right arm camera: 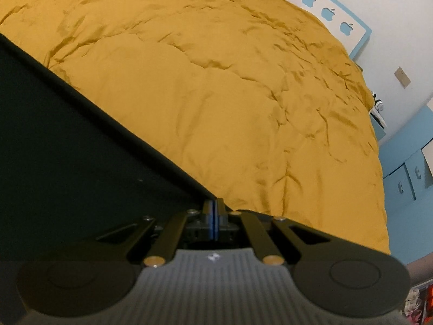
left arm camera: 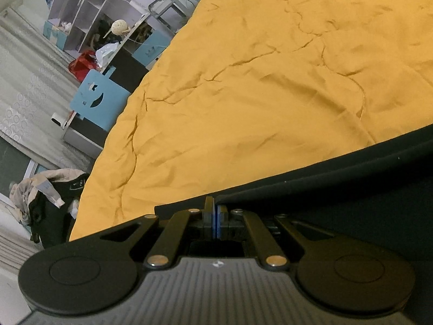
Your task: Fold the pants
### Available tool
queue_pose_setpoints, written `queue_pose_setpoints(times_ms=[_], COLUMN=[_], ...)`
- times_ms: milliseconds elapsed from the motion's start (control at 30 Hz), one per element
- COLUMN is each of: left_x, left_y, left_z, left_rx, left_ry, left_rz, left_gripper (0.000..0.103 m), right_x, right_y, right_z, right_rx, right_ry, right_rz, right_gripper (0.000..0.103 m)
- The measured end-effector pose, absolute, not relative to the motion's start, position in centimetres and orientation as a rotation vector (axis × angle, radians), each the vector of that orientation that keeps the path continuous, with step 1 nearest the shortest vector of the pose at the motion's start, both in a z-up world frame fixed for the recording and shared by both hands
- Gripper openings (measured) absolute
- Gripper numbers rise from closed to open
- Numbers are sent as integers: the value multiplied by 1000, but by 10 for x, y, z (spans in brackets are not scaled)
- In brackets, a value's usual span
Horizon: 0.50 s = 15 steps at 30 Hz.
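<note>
**Pants held taut above the bed, both claws pinched on the edge**

We have the left gripper (left arm camera: 215,211) clamped on one end of the dark pants (left arm camera: 338,184), pads together with cloth between them. The right gripper (right arm camera: 215,211) is likewise closed on the other end of the pants (right arm camera: 67,135). The fabric runs as a straight, stretched edge between our two hands, lifted over the near part of the yellow bedspread (left arm camera: 270,81); how much hangs below we cannot see.

Risks, as we judge them: each grip catches only a thin margin of cloth, so a tug apart could slip a corner free. Lowering unevenly would lay the fold crooked. The bedspread is rumpled, and its ridges could drag or bunch the cloth on landing.

Around us: beyond the bed's left edge stand a blue chair (left arm camera: 100,97), cluttered shelves (left arm camera: 89,13) and a heap of clothes (left arm camera: 46,192). Off the right edge, a blue headboard (right arm camera: 333,10) and drawers (right arm camera: 406,181). Nothing lies on the bedspread ahead.
</note>
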<state>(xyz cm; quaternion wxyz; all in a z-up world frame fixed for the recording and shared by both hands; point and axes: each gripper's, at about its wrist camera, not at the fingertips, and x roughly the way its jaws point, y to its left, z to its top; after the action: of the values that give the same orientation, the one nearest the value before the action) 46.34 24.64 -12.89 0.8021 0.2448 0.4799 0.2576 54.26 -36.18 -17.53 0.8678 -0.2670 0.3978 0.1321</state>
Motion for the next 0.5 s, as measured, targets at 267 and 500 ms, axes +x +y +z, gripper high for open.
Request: queue_pose_setpoints(times_ms=[267, 500], left_x=[470, 454], left_y=[245, 248], left_z=[-131, -111], left_rx=[522, 449], left_ry=[1027, 914], left_rz=[540, 534], left_gripper=[10, 36], right_x=[542, 531], right_y=[-363, -372], right_z=[-175, -159], right_rx=[-520, -449], right_ry=[824, 767], right_rz=[258, 203], right_gripper=[0, 39])
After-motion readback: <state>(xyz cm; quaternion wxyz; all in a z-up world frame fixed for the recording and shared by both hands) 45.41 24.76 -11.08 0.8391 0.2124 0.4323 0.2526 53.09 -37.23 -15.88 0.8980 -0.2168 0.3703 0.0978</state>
